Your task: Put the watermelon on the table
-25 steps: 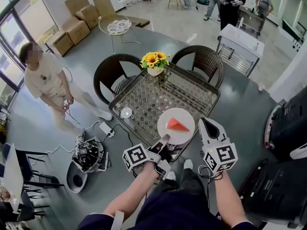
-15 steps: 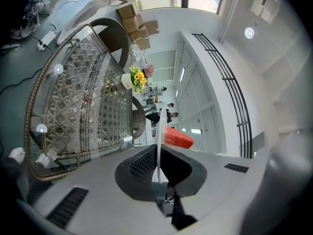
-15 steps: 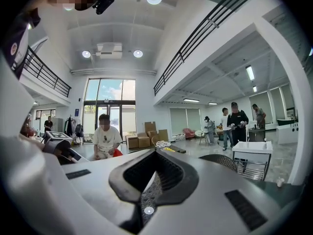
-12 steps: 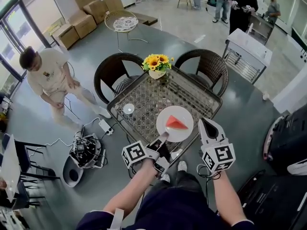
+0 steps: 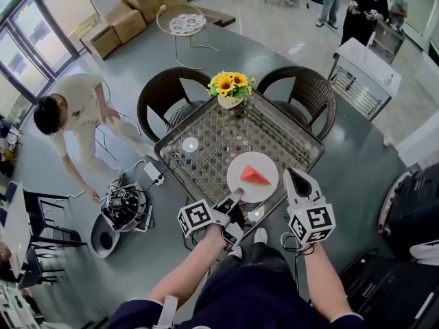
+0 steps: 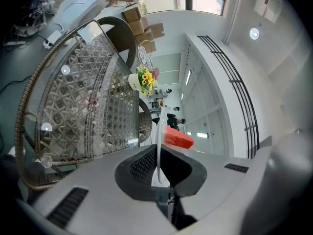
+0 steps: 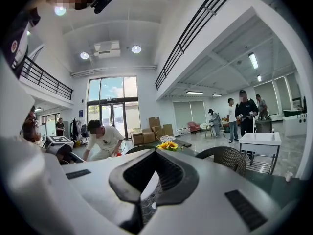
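Head view, read left to right.

- A person (image 5: 72, 112) bends over at the table's (image 5: 219, 139) 9 o'clock, well apart from it.
- A device (image 5: 125, 208) and a power strip (image 5: 152, 174) lie on the floor at its 8 o'clock.
- Two chairs (image 5: 168, 98) stand at the far edges.
- On the glass, a disc (image 5: 190, 144) sits at 10 o'clock of the plate (image 5: 241, 162), and flowers (image 5: 231, 88) stand at its 12 o'clock. Both are clear of the plate.
- The watermelon (image 5: 254, 176) lies on the plate, over the table's near corner. Whether the plate touches the glass cannot be told.
- The left gripper (image 5: 235, 196) is clamped on the plate's rim at 7 o'clock.
- The right gripper (image 5: 291, 172) is closed and empty, just beside the plate at 3 o'clock.
- A cart (image 5: 363, 67) stands at 2 o'clock.
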Demonstrator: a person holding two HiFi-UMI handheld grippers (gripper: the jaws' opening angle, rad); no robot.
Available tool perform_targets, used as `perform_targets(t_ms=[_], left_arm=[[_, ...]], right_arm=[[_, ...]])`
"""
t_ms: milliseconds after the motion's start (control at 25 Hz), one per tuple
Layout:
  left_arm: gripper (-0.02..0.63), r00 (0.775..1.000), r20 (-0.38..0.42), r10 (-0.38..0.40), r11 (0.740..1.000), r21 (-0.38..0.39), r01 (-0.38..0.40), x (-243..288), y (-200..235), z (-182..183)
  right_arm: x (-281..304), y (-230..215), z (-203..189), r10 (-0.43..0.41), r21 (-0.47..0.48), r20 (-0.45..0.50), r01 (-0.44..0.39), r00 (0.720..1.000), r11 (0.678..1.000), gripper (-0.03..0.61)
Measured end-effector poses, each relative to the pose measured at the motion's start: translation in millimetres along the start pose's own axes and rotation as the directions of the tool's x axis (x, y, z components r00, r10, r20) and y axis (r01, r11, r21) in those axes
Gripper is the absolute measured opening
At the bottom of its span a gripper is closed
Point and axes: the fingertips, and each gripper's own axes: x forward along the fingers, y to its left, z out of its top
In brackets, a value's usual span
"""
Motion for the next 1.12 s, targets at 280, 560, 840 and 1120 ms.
perform_targets(t_ms=[280,560,840,1120], left_arm=[[0.014,0.999,0.017,0.038,0.999,-0.026,-0.038,27,50,16],[0.015,0.995,0.004,0.100,0.994,-0.048,-0.100,61,101,28],[0.015,0.991,0.019,0.131,0.988,-0.087,-0.129,103,138,43],[0.015,0.984,0.034,0.177,0.980,-0.101,-0.173,124,163,57]], right_arm=[[22,-14,-33,0.019,0.005,-0.073,-0.019,0.997,1.000,0.003],[44,-26,-57,0.038,0.004,-0.132,-0.038,0.991,0.999,0.003],[69,-46,-76,0.059,-0.006,-0.153,-0.061,0.986,0.998,0.003],[91,-63,-87,0.053,0.018,-0.152,-0.051,0.987,0.999,0.003]])
